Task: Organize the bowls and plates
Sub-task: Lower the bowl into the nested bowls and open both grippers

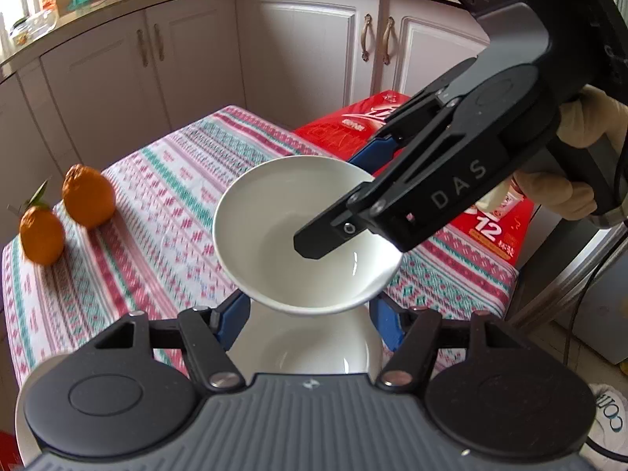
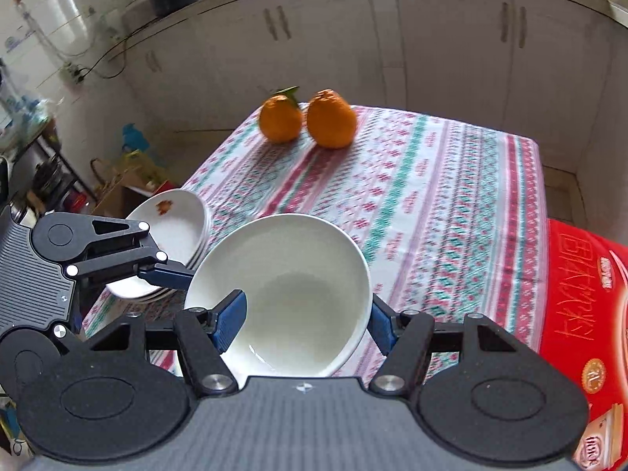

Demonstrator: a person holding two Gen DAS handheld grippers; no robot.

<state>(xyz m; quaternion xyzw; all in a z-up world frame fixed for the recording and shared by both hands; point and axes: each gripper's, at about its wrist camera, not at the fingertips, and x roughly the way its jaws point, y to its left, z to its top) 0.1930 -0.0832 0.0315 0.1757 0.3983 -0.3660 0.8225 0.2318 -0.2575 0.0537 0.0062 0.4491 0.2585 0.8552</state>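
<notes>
Right tongs (image 2: 306, 318) clamped across a white bowl's (image 2: 282, 282) rim, raised above the patterned bench (image 2: 431, 196). Left tongs (image 1: 310, 322) clamped on stacked plates (image 2: 172, 227) beside that bowl.

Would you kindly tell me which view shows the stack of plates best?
The right wrist view: the stack of plates shows at left, top plate stained, held in the left gripper. The left wrist view shows only a white rim between its own fingers.
</notes>
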